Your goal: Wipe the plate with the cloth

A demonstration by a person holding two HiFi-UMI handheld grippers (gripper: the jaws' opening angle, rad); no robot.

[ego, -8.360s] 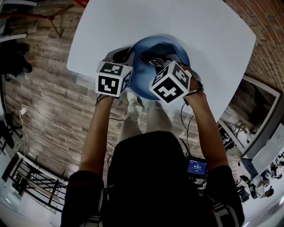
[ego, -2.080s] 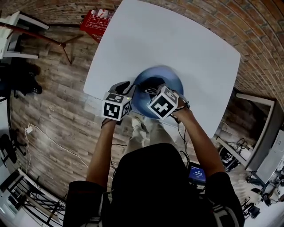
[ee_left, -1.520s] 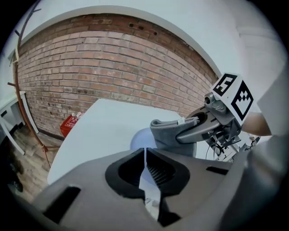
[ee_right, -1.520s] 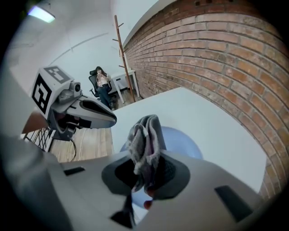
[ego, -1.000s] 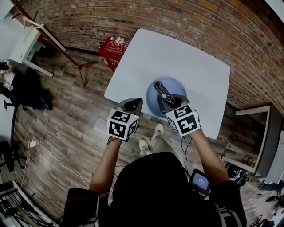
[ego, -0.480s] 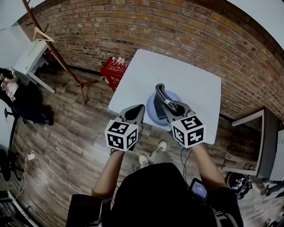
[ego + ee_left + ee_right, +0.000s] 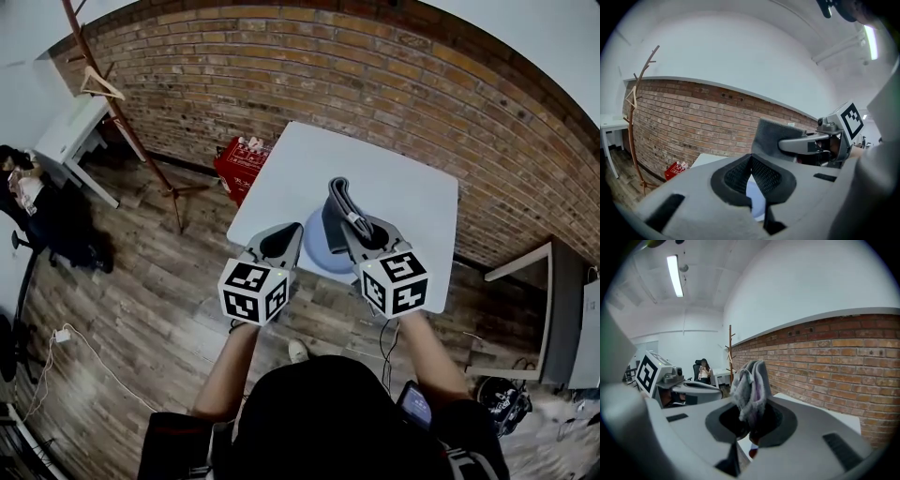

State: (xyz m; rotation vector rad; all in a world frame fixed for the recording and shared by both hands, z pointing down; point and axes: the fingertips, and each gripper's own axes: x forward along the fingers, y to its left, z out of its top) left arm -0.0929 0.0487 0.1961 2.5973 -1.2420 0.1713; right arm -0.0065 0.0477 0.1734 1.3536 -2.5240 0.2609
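Observation:
The blue plate (image 7: pixel 317 249) lies on the white table (image 7: pixel 394 178) near its front edge, partly hidden by both grippers. My right gripper (image 7: pixel 354 226) is raised above the plate and shut on the folded grey cloth (image 7: pixel 337 202), which sticks up from its jaws. The right gripper view shows the cloth (image 7: pixel 750 386) bunched between the jaws. My left gripper (image 7: pixel 281 242) hangs shut and holds nothing, just left of the plate at the table's edge. From the left gripper view, the cloth (image 7: pixel 772 136) and the right gripper (image 7: pixel 808 143) are seen to the right, and a bit of plate (image 7: pixel 758 198) shows below the jaws.
A red crate (image 7: pixel 246 155) stands on the wooden floor left of the table. A brick wall (image 7: pixel 375 75) runs behind it. A wooden coat rack (image 7: pixel 111 101) and a white desk (image 7: pixel 73 131) are at the far left. A person (image 7: pixel 702 369) sits far off.
Both grippers have risen off the plate and drawn back toward me. The right one has lifted the cloth clear of the plate. The head view has tilted up, showing more wall.

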